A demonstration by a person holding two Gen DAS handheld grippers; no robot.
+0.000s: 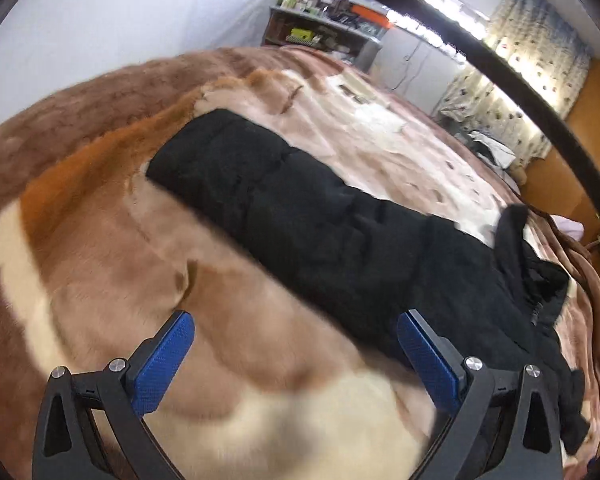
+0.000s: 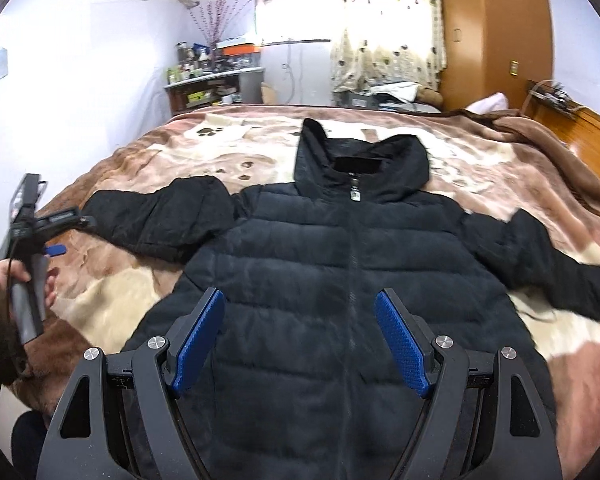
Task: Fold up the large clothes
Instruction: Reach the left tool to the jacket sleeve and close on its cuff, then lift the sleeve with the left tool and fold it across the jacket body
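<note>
Folding is not yet begun: the black jacket (image 2: 340, 264) lies flat, zipped, sleeves spread, on the blanket (image 2: 500, 168). Both the left gripper (image 1: 296, 344) and right gripper (image 2: 300, 332) hover with fingers apart, holding nothing.

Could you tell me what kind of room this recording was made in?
Most likely a home bedroom: a black hooded puffer jacket lies on a bed's plush brown-and-cream blanket, with a cluttered shelf unit and patterned window curtains behind.
</note>
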